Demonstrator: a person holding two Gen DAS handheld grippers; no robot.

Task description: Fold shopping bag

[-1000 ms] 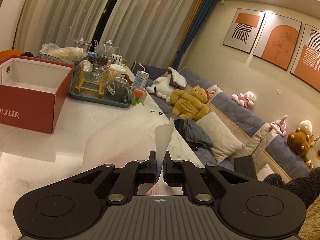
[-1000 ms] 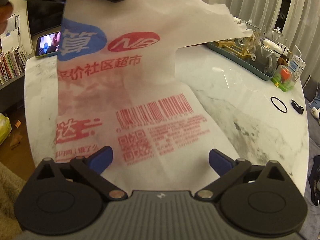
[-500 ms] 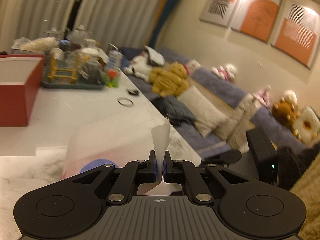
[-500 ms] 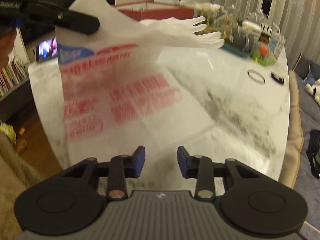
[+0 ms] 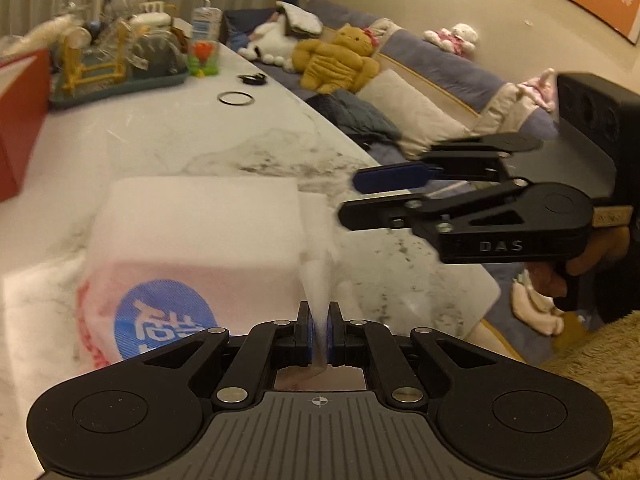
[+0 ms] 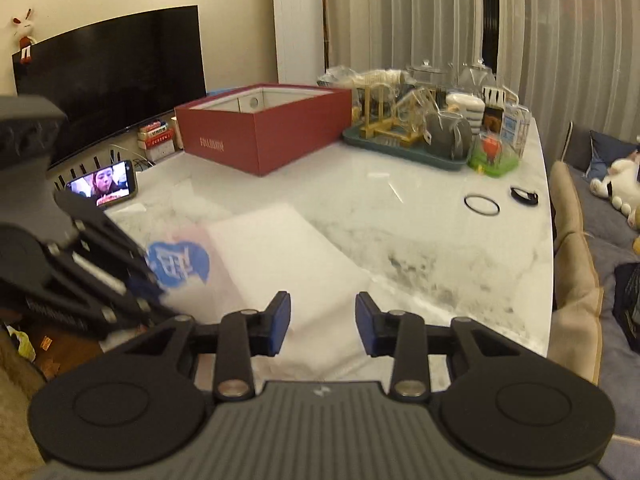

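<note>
- Red box [image 6: 276, 128] on the marble counter [image 6: 420, 216].
- Green tray [image 6: 404, 148] of glassware beside it.
- Black ring [image 6: 481, 204] near the edge.
- Phone [image 6: 105, 188] playing video.
- Plush toys on the sofa [image 5: 452, 68].

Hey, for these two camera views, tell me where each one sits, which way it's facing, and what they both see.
Left wrist: sits on the left hand-held gripper, shut on the shopping bag, facing the sofa; the right hand-held gripper shows.
Right wrist: sits on the open right hand-held gripper, facing the red box and curtains; the left hand-held gripper shows, tips hidden.
Shared: bag, marble table, dish tray.
</note>
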